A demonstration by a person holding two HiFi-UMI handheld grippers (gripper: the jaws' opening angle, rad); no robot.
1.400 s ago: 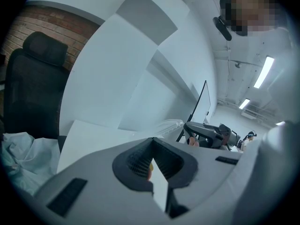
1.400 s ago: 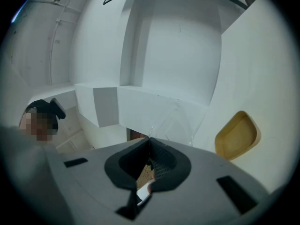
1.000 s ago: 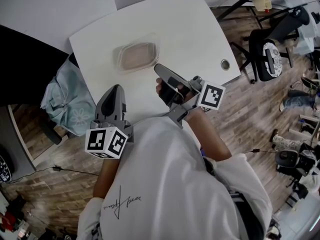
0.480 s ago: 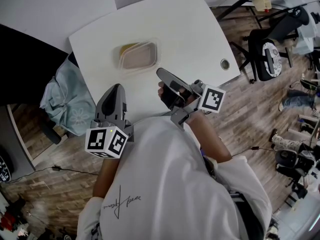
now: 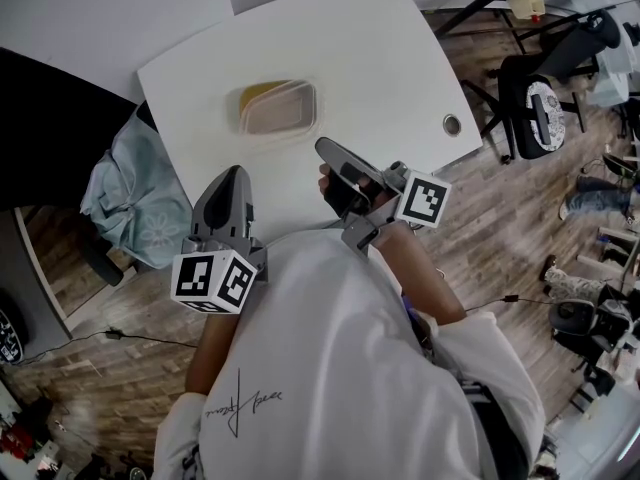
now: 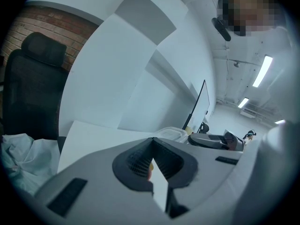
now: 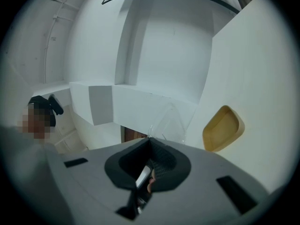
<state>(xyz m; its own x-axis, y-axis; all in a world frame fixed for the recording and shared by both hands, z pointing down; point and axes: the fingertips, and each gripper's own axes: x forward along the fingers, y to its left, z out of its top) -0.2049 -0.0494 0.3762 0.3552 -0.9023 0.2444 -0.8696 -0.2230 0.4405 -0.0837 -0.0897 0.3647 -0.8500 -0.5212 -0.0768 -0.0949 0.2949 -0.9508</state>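
On the far left part of the white counter (image 5: 385,53) lies a clear container (image 5: 280,110), and a yellow tray (image 5: 260,92) shows at its far side. The left gripper (image 5: 233,173) hovers over the near left edge and the right gripper (image 5: 322,145) over the near middle. Both have their fingers pressed together on nothing, apart from the container. I judge this to be an approach step. A grasp would first need the fingers opened wide, then a reach toward the far side.
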